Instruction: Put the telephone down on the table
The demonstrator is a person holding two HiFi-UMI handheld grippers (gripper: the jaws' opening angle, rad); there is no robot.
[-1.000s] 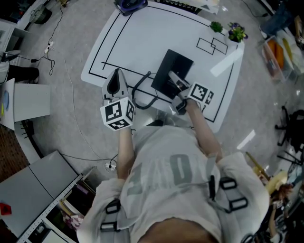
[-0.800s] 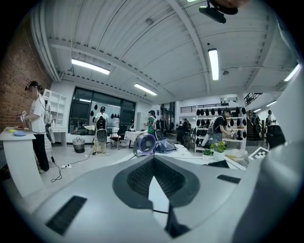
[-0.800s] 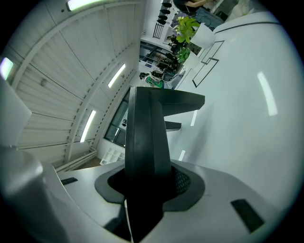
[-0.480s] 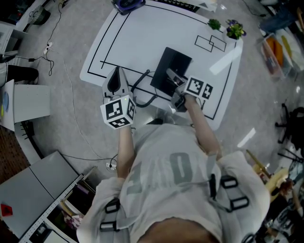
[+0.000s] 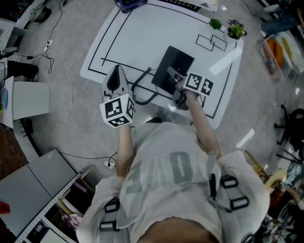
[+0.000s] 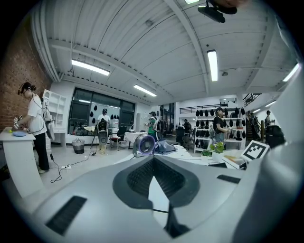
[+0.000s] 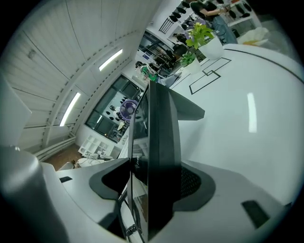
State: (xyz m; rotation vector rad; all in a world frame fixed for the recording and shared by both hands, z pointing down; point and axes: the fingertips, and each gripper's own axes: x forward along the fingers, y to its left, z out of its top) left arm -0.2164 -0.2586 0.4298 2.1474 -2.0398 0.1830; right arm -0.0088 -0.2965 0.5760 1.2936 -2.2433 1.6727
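The telephone [image 5: 172, 68] is a flat black slab that lies near the middle of the white table [image 5: 142, 38], with a black cord [image 5: 137, 92] looping off its near-left side. My right gripper [image 5: 175, 78] straddles its near edge. In the right gripper view the telephone [image 7: 159, 142] stands edge-on between the jaws, which are opening: a gap shows beside the left pad. My left gripper [image 5: 115, 72] hovers over the table's near-left edge, beside the cord. Its jaws are together with nothing between them [image 6: 152, 185].
Two small potted plants [image 5: 236, 31] stand at the table's far right corner, beside rectangles marked in black lines. A dark fan [image 5: 129, 4] sits at the far edge. The floor around holds cables, white desks on the left and clutter on the right.
My right gripper and the telephone have shifted slightly farther onto the table. The left gripper has stayed where it was.
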